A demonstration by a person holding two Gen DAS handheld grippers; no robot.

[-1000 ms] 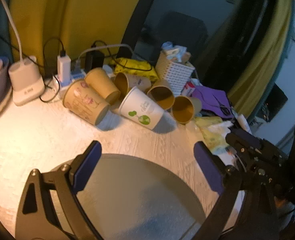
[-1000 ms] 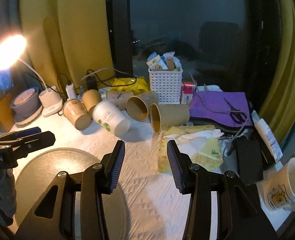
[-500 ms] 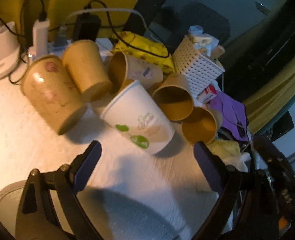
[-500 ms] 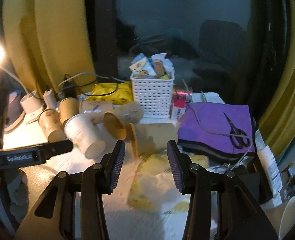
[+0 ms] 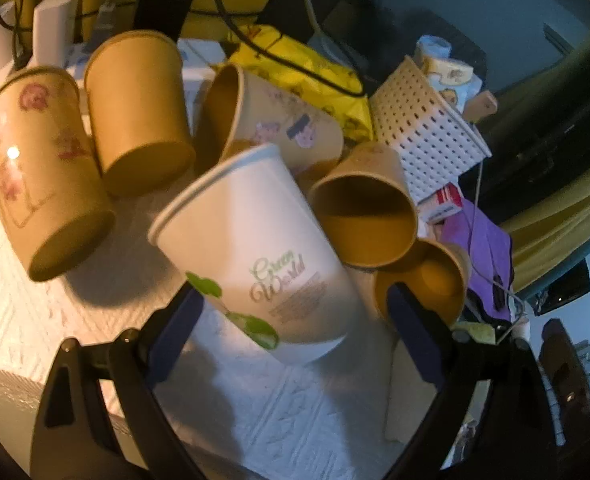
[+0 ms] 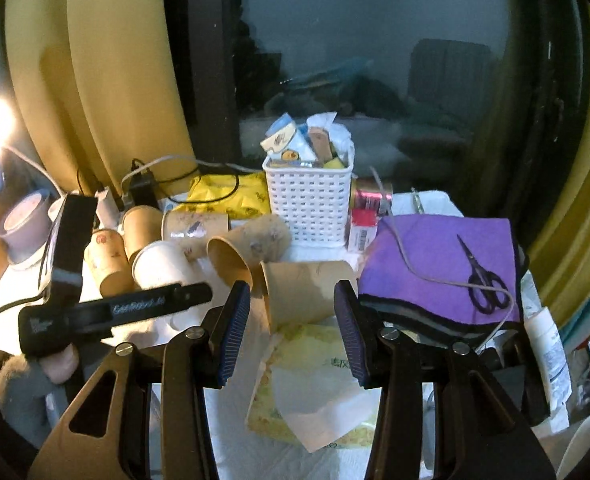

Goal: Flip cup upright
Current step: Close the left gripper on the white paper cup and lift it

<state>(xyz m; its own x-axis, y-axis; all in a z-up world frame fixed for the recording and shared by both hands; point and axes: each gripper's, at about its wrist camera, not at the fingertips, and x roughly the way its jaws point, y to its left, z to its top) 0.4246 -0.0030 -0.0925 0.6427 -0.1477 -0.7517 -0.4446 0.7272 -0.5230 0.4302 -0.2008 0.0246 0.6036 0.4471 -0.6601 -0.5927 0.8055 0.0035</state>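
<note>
White basket [image 6: 309, 208], scissors [image 6: 481, 276], purple cloth [image 6: 435, 264]

White paper cup [image 5: 255, 248] with green print lies on its side.

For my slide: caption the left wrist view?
Open left gripper straddles the toppled white cup among brown paper cups.

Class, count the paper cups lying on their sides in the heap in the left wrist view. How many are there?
6: a printed brown cup far left, a plain brown cup beside it, a cartoon cup behind, the white Green World cup centre, two open-mouthed brown cups right. More may be hidden.
</note>
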